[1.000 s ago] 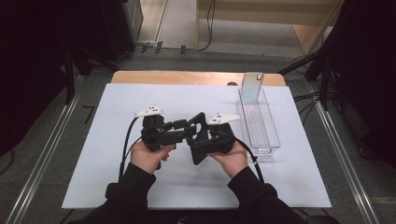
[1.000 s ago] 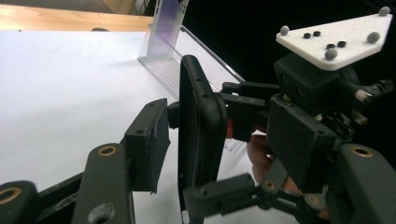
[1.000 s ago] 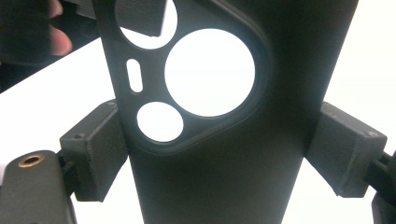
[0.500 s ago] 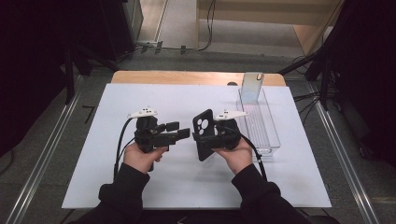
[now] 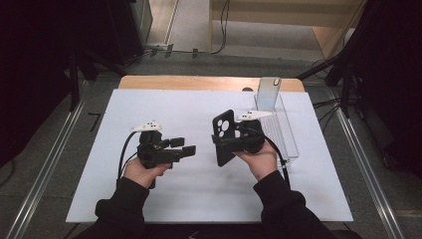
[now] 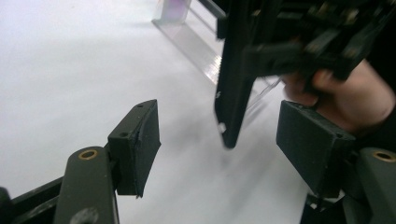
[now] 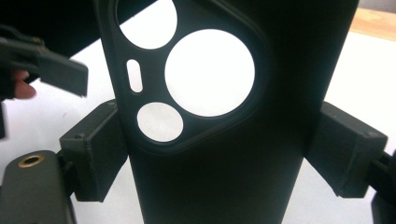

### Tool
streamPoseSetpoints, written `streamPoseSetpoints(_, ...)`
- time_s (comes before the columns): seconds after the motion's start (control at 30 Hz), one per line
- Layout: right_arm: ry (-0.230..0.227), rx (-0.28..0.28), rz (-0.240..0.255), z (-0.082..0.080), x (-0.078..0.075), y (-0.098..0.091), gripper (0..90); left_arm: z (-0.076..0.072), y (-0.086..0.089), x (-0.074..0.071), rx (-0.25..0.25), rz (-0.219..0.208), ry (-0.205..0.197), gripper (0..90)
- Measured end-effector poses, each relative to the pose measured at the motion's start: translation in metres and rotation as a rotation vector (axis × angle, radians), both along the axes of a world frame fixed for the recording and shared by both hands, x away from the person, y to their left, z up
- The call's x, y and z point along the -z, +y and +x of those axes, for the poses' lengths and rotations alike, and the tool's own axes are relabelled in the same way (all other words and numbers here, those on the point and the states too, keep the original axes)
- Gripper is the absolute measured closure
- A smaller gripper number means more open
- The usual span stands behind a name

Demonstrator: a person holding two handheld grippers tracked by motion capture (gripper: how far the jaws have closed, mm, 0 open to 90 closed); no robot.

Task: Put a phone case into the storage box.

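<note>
Each handheld gripper, left gripper (image 5: 188, 145) and right gripper (image 5: 217, 145), has a matte black body. A pale grey three-cornered plate sits on top, behind the fingers. The fingers (image 6: 136, 147) end in rectangular black pads on olive-dark arms, each with a brass-coloured bushing below the pad. A black cable trails rearward. The person wears long black sleeves (image 5: 122, 209).

The black phone case (image 5: 225, 137) (its camera cutouts show white table through them) stands upright on edge above the white table, clamped across its width, well left of the clear tray.
</note>
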State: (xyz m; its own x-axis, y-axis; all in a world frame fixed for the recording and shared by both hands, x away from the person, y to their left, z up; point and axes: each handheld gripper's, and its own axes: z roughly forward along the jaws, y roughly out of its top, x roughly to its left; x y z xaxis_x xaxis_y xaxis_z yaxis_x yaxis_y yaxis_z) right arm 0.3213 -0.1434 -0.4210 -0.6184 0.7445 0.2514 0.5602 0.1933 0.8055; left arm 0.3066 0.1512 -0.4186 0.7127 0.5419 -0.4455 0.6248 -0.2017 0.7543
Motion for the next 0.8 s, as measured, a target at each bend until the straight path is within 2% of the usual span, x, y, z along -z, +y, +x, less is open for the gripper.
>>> streamPoseSetpoints(0.1,0.005,-0.007,0.002,0.001,-0.006,-0.004,12.3,-0.002,0.002,0.004,0.006,0.034,-0.013,30.3)
streamPoseSetpoints(0.23,0.005,-0.019,0.017,0.001,-0.014,-0.009,12.3,-0.005,0.006,0.009,0.031,0.053,-0.015,30.3)
streamPoseSetpoints(0.4,0.005,-0.042,0.019,0.002,-0.022,-0.015,12.3,-0.009,0.012,0.016,0.058,0.082,-0.045,30.3)
streamPoseSetpoints(0.63,0.004,-0.05,0.013,0.006,-0.031,-0.027,12.3,-0.012,0.022,0.023,0.046,0.104,-0.035,30.3)
streamPoseSetpoints(0.8,-0.008,-0.035,0.019,0.009,-0.042,-0.038,12.3,-0.015,0.03,0.026,0.047,0.118,-0.031,30.3)
